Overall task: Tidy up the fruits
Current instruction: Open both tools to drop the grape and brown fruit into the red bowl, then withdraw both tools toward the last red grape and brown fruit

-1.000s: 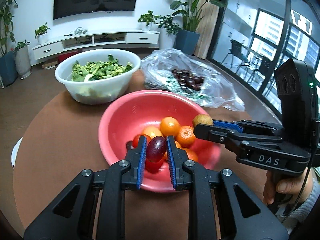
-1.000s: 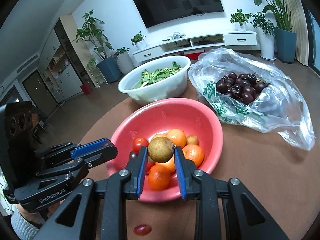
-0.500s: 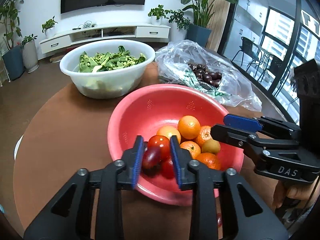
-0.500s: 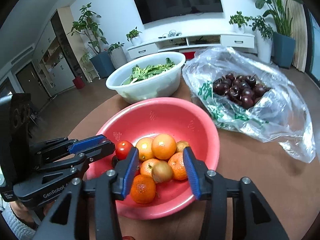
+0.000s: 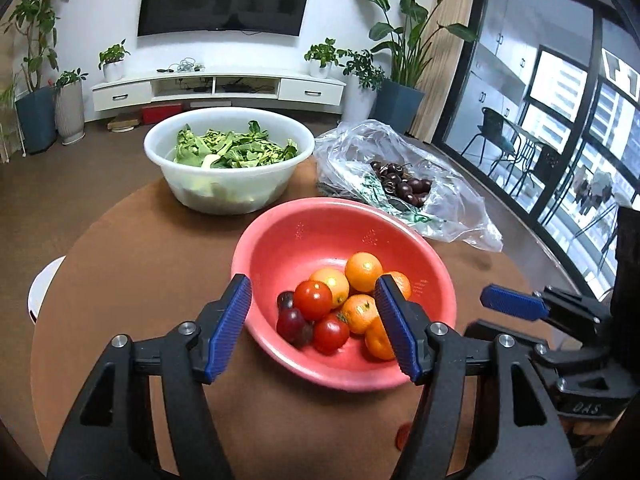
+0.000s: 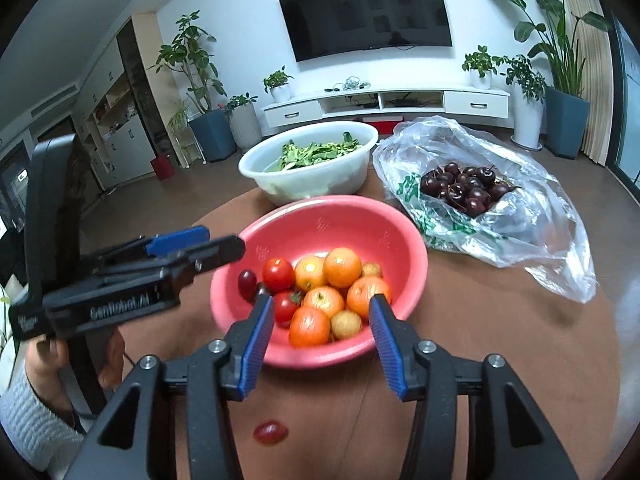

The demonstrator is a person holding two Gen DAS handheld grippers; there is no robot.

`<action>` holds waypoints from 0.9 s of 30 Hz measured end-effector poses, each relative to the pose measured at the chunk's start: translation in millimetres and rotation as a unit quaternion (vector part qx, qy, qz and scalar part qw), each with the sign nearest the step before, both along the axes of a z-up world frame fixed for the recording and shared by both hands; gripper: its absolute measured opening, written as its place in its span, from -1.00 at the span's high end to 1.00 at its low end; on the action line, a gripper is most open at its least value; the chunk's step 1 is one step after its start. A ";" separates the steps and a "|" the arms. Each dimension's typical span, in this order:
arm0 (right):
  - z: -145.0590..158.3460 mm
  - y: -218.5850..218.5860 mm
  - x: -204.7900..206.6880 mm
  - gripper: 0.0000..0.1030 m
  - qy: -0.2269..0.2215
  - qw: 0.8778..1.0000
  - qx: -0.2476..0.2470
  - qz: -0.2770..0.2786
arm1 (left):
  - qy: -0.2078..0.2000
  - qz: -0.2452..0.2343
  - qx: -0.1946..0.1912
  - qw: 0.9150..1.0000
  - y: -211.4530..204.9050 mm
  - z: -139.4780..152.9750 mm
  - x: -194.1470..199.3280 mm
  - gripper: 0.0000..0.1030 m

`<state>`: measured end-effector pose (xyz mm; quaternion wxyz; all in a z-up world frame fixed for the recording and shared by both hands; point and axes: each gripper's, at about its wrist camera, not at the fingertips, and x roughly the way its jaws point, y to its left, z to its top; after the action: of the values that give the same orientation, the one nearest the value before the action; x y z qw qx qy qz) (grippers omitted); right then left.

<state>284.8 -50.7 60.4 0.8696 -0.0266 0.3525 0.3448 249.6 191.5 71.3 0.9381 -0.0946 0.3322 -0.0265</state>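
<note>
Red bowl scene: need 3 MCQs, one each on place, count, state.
1. Where does the lone red grape lie?
A. in the red bowl
B. on the table, nearer the camera than the bowl
C. in the plastic bag

2. How many red tomatoes are in the red bowl?
A. two
B. four
C. none

3. What do the right tongs hold?
A. an orange
B. a cherry
C. nothing

Key:
1 B, the right wrist view shows it on the brown table, outside the bowl's rim.
2 A, one tomato sits at the back left of the pile and a second tomato sits in front of it.
3 C, the pads stand apart, opening, and press on no fruit.
</note>
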 end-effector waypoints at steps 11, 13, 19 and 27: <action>-20.2 -16.4 -86.2 -0.03 -0.008 0.998 -0.040 0.053 | 0.007 0.000 -0.005 1.000 -12.7 -9.5 -67.1 -0.21; -31.2 -13.8 -102.4 -0.02 -0.007 0.996 -0.062 0.069 | 0.013 -0.005 -0.003 1.000 -17.7 -14.1 -78.0 -0.21; -65.4 -3.1 -139.8 0.03 -0.005 0.986 -0.123 0.115 | 0.028 -0.019 0.011 0.999 -37.4 -27.4 -97.7 -0.21; -72.7 -1.5 -141.6 0.30 -0.006 0.984 -0.133 0.116 | 0.049 -0.038 0.025 0.998 -54.5 -43.0 -105.8 -0.21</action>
<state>143.2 -52.2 -12.3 0.8143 -0.1847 0.3849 0.3932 143.7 137.0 28.3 0.9210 -0.0597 0.3818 -0.0494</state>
